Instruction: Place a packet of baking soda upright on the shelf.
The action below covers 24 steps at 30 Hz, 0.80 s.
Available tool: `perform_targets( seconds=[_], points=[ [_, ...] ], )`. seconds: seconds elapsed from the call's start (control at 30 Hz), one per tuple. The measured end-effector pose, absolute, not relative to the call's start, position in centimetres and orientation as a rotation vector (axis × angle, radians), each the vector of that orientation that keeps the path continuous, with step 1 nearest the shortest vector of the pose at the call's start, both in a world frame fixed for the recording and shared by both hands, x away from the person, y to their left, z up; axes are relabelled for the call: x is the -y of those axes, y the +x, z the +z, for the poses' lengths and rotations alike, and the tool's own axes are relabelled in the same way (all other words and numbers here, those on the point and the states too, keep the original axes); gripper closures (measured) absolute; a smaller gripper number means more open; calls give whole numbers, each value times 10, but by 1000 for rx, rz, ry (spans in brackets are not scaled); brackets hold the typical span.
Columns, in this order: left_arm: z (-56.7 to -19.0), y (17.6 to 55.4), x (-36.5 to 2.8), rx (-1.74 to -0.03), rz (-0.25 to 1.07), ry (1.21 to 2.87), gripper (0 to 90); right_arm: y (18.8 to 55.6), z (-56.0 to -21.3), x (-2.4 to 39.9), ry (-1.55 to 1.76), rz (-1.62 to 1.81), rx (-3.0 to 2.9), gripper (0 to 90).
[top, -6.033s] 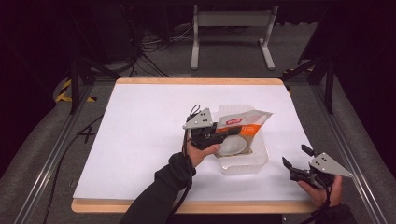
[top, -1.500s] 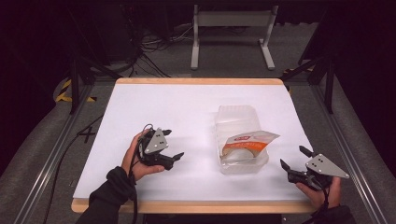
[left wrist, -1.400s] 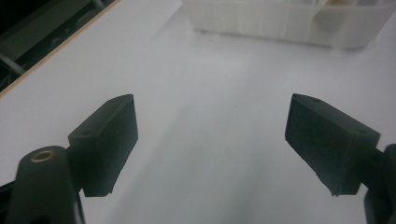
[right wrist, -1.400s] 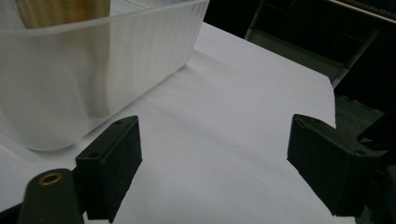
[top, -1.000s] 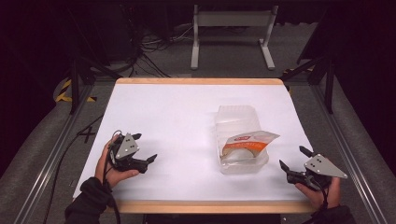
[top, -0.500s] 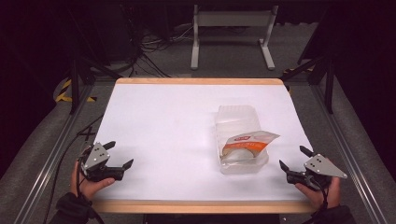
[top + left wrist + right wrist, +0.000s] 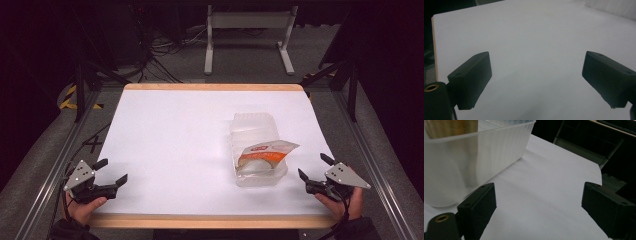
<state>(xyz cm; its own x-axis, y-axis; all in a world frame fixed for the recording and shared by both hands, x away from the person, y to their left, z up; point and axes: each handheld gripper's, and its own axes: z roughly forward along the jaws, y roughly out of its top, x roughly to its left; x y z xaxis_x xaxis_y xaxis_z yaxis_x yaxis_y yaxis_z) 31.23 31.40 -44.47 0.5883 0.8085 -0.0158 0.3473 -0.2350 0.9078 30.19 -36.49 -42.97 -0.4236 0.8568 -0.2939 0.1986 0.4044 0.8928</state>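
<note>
My left gripper [image 7: 114, 172] sits at the near-left corner of the counter [image 7: 175, 135], jaws spread wide w/ nothing between them. From the left gripper view it's just bare white surface under the jaws, w/ the counter's wood edge at the far left and a pale ribbed strip at the top right, too cropped to say what it is.

My right gripper [image 7: 312, 167] is at the near-right corner, also released, jaws wide apart & empty, pointing in toward the middle.

The clear plastic container [image 7: 257, 172] sits on the right half of the counter, just left of my right gripper but not touching it. Its lid [image 7: 252, 125] is hinged back, lying open on the far side. A clear packet w/ an orange-red label [image 7: 265, 152] lies in the tub, tilted, one corner poking over the right rim. Something pale & round inside the packet; can't tell what.

In the right gripper view the tub's ribbed wall [image 7: 474, 160] is close at upper left, beyond my left-hand jaw, w/ a yellowish blur behind it.
</note>
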Motion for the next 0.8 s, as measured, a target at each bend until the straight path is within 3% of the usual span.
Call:
perform_targets(
  seconds=[0.8],
  points=[
    [-447,312,-302,-910,582,1865,86,304,-430,365,923,1041,-1848,133]
  ],
)
